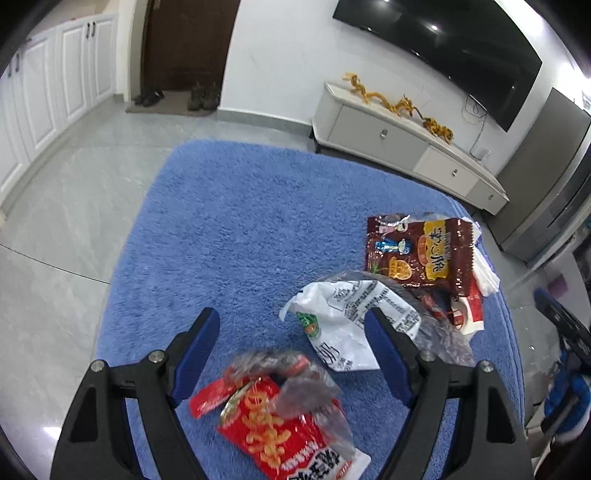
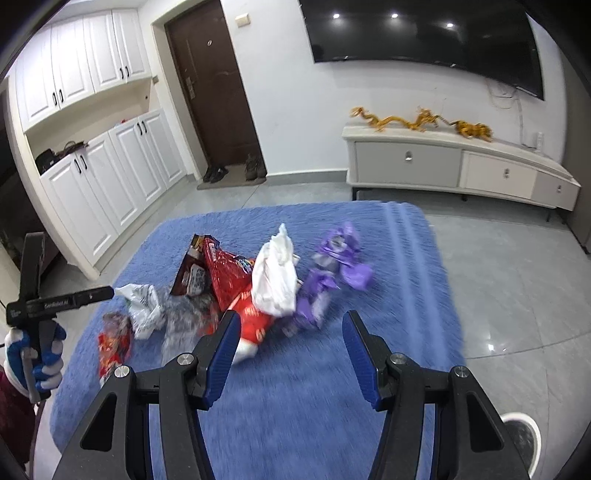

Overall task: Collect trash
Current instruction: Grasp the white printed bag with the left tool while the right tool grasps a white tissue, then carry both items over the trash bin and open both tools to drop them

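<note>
Left tongs (image 1: 291, 332) (spread wide) straddle the red snack wrapper (image 1: 280, 424); right tongs (image 2: 290, 328), released, face the purple wrapper (image 2: 314, 299).

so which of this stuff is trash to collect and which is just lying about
Trash to collect, all on the blue rug:
red snack bag
white wrapper
brown snack bag
white plastic bag
purple wrappers

Just lying about:
gold dragon ornament
shoes by the door
TV

Blue rug (image 1: 236, 229); red snack bag (image 1: 280, 424); purple wrappers (image 2: 332, 269), blurred.
</note>
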`<state>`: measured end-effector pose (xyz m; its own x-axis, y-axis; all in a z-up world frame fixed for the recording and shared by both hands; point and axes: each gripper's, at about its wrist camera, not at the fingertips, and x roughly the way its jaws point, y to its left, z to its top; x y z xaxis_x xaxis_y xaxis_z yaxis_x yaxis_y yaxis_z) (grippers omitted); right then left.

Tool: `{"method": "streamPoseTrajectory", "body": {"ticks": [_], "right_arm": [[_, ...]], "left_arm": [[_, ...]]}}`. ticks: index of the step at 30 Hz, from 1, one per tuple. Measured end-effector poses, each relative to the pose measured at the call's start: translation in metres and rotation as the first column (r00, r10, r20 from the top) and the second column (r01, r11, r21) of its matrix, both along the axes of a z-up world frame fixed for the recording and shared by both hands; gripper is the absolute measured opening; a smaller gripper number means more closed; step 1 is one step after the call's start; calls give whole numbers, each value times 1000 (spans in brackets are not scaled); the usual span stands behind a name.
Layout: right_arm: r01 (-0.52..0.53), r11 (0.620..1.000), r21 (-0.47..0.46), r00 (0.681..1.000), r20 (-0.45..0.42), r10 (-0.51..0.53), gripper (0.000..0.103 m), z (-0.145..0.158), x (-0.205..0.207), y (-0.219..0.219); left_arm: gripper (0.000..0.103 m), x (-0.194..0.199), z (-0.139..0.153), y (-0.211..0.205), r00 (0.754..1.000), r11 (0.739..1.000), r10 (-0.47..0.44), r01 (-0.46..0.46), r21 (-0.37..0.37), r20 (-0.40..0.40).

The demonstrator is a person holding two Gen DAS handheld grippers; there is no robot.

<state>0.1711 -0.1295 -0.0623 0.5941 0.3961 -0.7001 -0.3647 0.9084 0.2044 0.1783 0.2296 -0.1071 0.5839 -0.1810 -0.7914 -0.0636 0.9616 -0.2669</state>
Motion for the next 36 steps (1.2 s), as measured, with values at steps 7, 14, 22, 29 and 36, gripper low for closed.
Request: {"method": "streamPoseTrajectory", "body": {"ticks": [7, 14, 22, 29, 36], "right_arm": [[-20, 1000, -16, 998, -60, 19, 55, -27, 52, 31], [-35, 999, -27, 991, -127, 31, 43, -50, 74, 42], [-55, 998, 23, 996, -71, 57, 10, -36, 54, 35], [-76, 994, 77, 997, -10, 77, 9, -8, 18, 20], [-91, 989, 119, 994, 67, 83, 9, 21, -31, -7]], "left_arm": [[80, 22, -16, -5, 994, 994, -98, 96, -43, -43], [54, 34, -24, -27, 982, 984, -176, 175, -28, -62], [18, 24, -13, -37, 984, 984, -174, 174, -26, -30], [12, -2, 21, -41, 988, 989, -145, 146, -23, 50], [11, -41, 61, -44, 988, 994, -103, 106, -22, 114]]}}
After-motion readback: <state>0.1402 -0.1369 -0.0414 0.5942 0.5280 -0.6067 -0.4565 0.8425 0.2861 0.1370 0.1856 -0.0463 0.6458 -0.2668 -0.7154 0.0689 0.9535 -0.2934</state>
